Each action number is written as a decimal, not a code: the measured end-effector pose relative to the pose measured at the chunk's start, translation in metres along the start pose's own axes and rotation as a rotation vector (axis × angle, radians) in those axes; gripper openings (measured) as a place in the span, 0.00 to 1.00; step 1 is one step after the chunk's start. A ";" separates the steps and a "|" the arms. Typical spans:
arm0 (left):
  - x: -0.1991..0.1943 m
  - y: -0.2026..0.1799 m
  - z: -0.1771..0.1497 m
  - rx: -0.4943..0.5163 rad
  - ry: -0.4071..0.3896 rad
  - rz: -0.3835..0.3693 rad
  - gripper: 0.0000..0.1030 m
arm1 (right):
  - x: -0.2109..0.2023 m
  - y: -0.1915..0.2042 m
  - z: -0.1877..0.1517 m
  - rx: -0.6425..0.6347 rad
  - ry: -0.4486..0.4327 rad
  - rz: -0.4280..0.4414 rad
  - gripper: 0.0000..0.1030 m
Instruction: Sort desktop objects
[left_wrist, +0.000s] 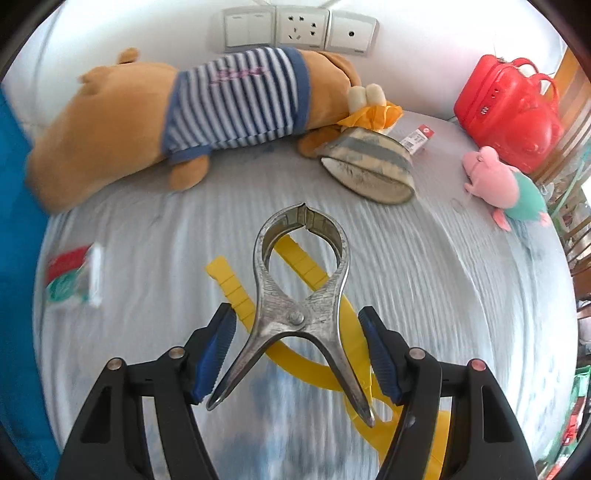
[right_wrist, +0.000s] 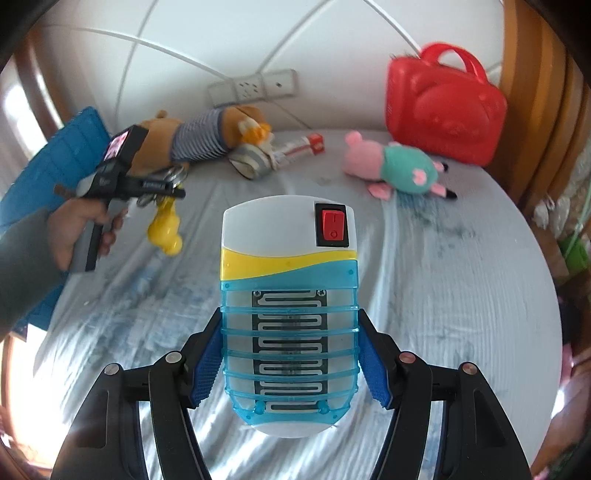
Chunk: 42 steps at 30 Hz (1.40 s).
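Observation:
My left gripper (left_wrist: 297, 350) is shut on the handles of a large metal clamp (left_wrist: 301, 291) and holds it above the grey cloth, together with yellow plastic tongs (left_wrist: 306, 269) that hang under it. In the right wrist view the left gripper (right_wrist: 162, 186) shows at the left, held by a hand, with the yellow piece (right_wrist: 166, 229) dangling. My right gripper (right_wrist: 291, 358) is shut on a white, yellow and blue plug-in mosquito lamp (right_wrist: 290, 302) with a red switch, held above the cloth.
A brown striped plush bear (left_wrist: 192, 114), a striped slipper-like item (left_wrist: 369, 166), a pink pig plush (left_wrist: 498, 181), a red case (left_wrist: 506, 107) and a red-green packet (left_wrist: 74, 277) lie on the grey cloth. A blue board (right_wrist: 55, 166) stands at left. Wall sockets (left_wrist: 301, 27) are behind.

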<state>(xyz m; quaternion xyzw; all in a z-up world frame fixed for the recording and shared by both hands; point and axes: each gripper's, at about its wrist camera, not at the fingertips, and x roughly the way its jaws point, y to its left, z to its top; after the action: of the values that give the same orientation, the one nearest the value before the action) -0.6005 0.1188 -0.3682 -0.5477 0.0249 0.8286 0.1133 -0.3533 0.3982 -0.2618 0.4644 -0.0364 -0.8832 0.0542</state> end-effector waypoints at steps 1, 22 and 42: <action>-0.012 0.001 -0.007 -0.002 -0.002 0.002 0.65 | -0.005 0.005 0.002 -0.011 -0.007 0.005 0.63; -0.306 0.093 -0.114 -0.077 -0.186 0.174 0.65 | -0.096 0.122 0.040 -0.231 -0.118 0.137 0.63; -0.455 0.281 -0.050 -0.002 -0.306 0.158 0.65 | -0.119 0.293 0.068 -0.225 -0.200 0.150 0.63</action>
<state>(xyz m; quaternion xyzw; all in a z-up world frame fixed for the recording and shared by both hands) -0.4457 -0.2354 0.0038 -0.4117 0.0497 0.9086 0.0496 -0.3240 0.1240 -0.0924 0.3613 0.0227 -0.9170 0.1677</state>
